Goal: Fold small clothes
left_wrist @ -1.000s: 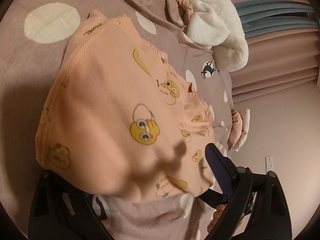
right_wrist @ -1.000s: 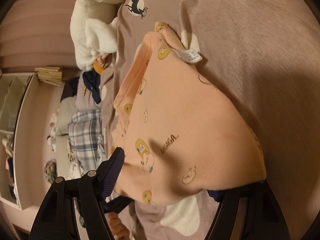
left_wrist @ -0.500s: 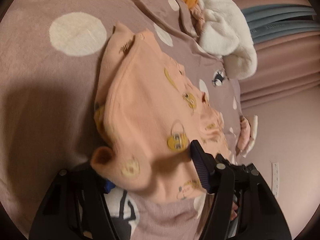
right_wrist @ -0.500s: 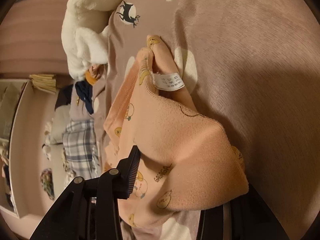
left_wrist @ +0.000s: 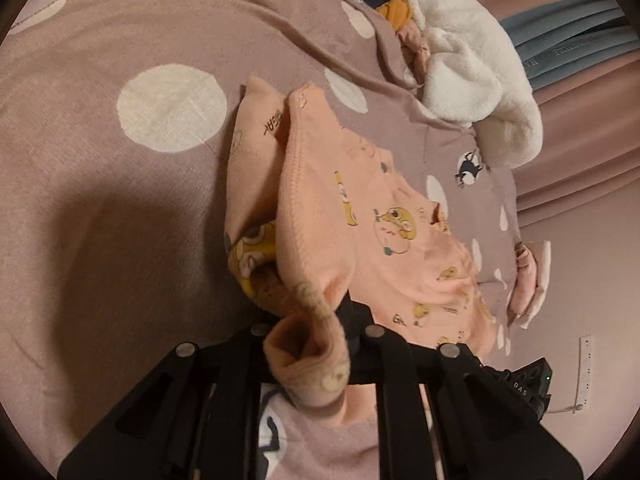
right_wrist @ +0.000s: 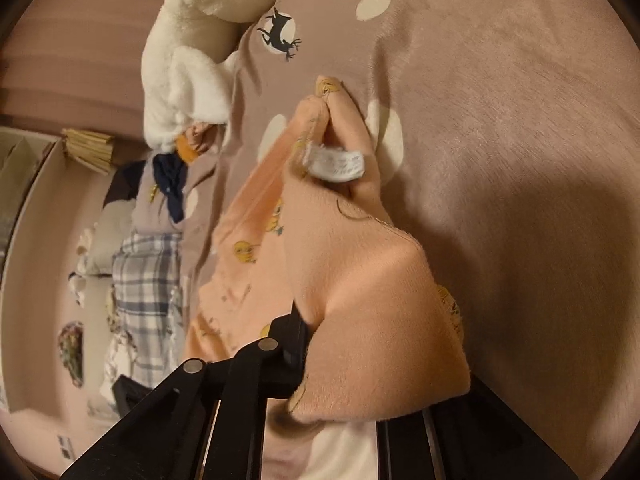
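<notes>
up close, the left gripper [left_wrist: 320, 344] has just been closing, and its black jaws now pinch a bunched corner of a small peach garment [left_wrist: 360, 232], the hem curling into a soft roll between them. the right gripper [right_wrist: 340, 364] has likewise just been closing and is clamped on another corner of the same garment [right_wrist: 360, 300], with fabric puffing out thickly over the jaws.

the garment is printed with little yellow cartoon figures. it lies across a mauve bedspread [left_wrist: 120, 220] dotted with pale circles, its near end gathered toward the two grippers, its far end trailing away flat. a white care label [right_wrist: 336, 166] sticks out of a seam in the right wrist view.

it looks light, limp and slightly fleecy, so it will sag and crease wherever it is not held. the stitched hems and corners seem the best places to hold, since they are thicker and less likely to slip. there is nothing fragile about it.

further off, a white fluffy blanket [left_wrist: 480, 80] is heaped at the bed's edge, with other clothes [right_wrist: 148, 280] piled beyond.
</notes>
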`<state>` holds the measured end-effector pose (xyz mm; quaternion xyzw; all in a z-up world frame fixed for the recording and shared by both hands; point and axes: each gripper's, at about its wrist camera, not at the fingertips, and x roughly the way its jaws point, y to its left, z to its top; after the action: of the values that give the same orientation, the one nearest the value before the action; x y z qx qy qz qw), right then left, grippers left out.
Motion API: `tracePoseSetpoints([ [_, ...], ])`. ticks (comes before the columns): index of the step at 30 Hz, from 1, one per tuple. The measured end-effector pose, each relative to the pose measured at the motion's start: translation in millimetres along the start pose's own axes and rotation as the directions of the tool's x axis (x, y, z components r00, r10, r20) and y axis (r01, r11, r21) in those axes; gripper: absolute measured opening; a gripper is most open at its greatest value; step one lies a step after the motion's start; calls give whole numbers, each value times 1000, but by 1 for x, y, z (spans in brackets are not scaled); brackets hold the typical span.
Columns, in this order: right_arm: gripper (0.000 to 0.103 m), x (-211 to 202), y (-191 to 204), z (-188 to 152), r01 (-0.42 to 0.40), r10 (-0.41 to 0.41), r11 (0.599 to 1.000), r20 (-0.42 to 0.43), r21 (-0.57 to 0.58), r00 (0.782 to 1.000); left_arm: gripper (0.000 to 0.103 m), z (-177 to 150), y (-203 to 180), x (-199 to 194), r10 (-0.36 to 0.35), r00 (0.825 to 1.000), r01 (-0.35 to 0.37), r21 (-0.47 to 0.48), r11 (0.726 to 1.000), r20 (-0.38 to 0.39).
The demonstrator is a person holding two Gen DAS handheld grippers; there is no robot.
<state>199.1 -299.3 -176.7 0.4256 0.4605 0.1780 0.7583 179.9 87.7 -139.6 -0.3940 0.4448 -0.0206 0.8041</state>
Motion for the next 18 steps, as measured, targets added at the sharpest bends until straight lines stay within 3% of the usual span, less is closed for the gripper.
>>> tracePoseSetpoints([
  [4,6,-22,2,-7,-55,55,998,11,7,998,13,-5,-4,-17,-9,1000,9,16,1000,-2],
  [12,6,-34,10,-22,-44,44,998,13,-43,999,12,-13,2,-33,-4,1000,4,26,1000,2],
  [18,6,-52,7,-34,-44,45,998,8,-52,999,11,-28,8,-54,-46,998,48,45,998,-44],
])
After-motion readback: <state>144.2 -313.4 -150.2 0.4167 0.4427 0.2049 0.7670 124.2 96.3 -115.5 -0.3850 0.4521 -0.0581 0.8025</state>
